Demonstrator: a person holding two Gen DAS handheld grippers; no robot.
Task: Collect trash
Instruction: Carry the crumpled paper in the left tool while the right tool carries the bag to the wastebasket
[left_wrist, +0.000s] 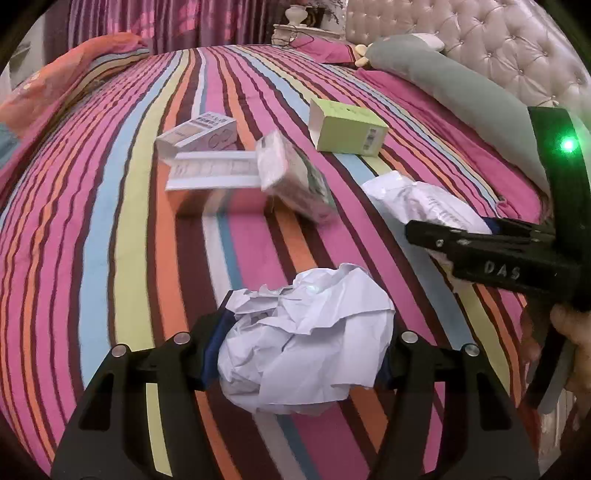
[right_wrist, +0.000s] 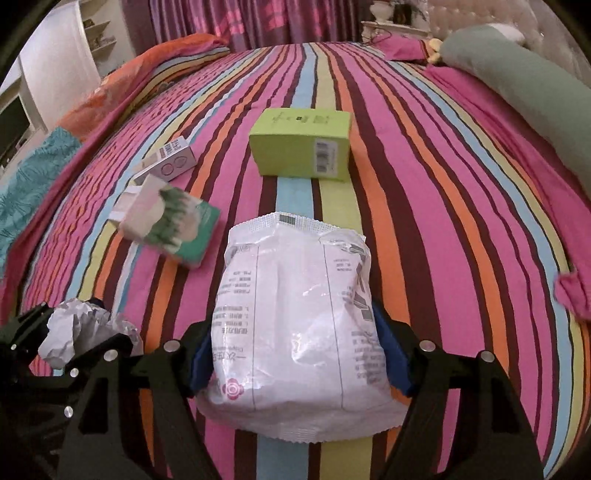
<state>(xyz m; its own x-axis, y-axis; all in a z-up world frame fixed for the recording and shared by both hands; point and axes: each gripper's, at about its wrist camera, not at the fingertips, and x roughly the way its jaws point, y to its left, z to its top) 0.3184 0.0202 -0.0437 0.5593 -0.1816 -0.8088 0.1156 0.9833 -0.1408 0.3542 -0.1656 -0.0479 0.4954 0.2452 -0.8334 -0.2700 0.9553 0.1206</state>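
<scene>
A crumpled white paper ball (left_wrist: 306, 332) sits between the blue pads of my left gripper (left_wrist: 299, 356), which is shut on it just above the striped bedspread (left_wrist: 110, 240). My right gripper (right_wrist: 295, 365) is shut on a white printed plastic bag (right_wrist: 295, 314). In the left wrist view that bag (left_wrist: 417, 199) and the right gripper (left_wrist: 443, 240) appear at the right. In the right wrist view the paper ball (right_wrist: 70, 332) shows at lower left. On the bed lie a green box (right_wrist: 301, 146), a pink-white carton (right_wrist: 170, 162) and a tilted, blurred tissue pack (right_wrist: 170, 225).
A white insert tray (left_wrist: 214, 171) lies beside the carton. A grey-green bolster (left_wrist: 461, 92) runs along the tufted headboard (left_wrist: 480, 37) at the right. An orange pillow (left_wrist: 74, 70) is at the far left. A person's hand (left_wrist: 569, 332) holds the right gripper.
</scene>
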